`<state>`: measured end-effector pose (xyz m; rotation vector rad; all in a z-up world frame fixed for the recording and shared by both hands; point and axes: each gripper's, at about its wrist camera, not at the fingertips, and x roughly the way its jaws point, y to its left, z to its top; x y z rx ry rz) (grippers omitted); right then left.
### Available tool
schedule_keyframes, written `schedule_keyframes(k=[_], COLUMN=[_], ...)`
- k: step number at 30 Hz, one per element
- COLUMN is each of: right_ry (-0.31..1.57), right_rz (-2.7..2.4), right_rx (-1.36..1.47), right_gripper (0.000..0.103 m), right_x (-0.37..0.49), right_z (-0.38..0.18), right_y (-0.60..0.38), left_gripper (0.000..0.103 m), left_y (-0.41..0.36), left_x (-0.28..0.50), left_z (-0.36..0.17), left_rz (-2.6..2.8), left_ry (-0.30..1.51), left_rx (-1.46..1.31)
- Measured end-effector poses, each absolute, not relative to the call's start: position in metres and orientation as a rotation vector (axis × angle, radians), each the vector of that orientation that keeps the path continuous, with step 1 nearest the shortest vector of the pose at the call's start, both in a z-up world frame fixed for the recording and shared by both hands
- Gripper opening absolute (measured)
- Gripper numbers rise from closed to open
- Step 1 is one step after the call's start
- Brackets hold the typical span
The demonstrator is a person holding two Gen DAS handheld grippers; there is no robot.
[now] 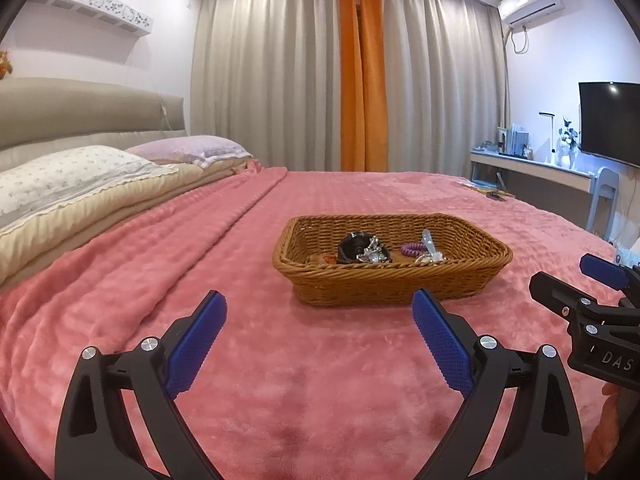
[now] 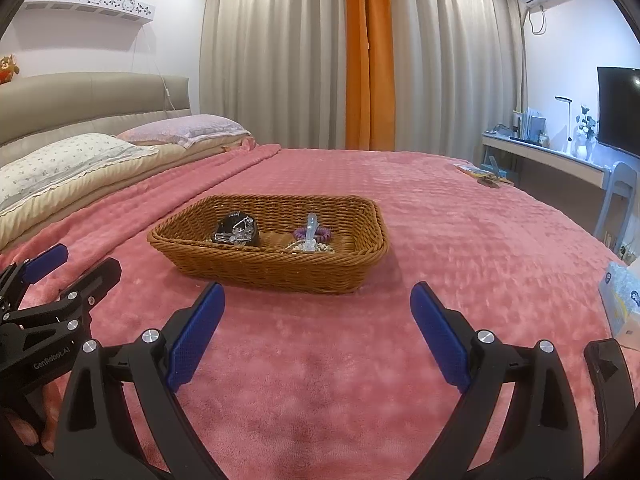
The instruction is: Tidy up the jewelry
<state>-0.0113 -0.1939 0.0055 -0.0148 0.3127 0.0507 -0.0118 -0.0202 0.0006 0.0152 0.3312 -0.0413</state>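
So at this point both grippers were just hanging over the pink blanket [image 1: 320, 360] on the bed, short of the wicker basket [image 1: 392, 280]. The left hand-held gripper [image 1: 320, 320] had its blue pads spread wide with nothing between them, and the right hand-held gripper [image 2: 316, 312] was the same, wide apart and empty. You could see each one poking into the edge of the other's view, so they were side by side, left of the basket's middle and right of it.

All the jewelry I could see was sitting in the basket: a black round thing [image 1: 352, 246] with some silvery sparkly pieces [image 1: 372, 254] piled against it, a purple coil bracelet or hair tie [image 1: 412, 249], and a pale clear clip-like piece [image 2: 311, 226] standing up next to it. There also seemed to be a beaded string near the front wall in the right view, but it was too small to be sure.

My read: this was either the very start or the very end, nothing being held and no piece lying out on the blanket. If sorting was yet to come, the next move would need one gripper to reach over the basket's near rim and pinch a single piece without snagging the tangled silver stuff.
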Motion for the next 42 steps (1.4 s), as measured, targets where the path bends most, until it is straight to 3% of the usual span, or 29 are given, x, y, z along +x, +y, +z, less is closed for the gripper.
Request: schedule_keyframes(k=[42], right_ry=[0.329], right_rz=[0.052], right_rx=[-0.008], right_gripper=[0.090], right_x=[-0.0078], right_z=[0.0050], right_y=[-0.1935], left_gripper=[0.095], left_y=[-0.0194], left_x=[-0.0103], left_z=[0.0029], left_rz=[-0.039], left_ry=[0.340], left_rx=[0.014])
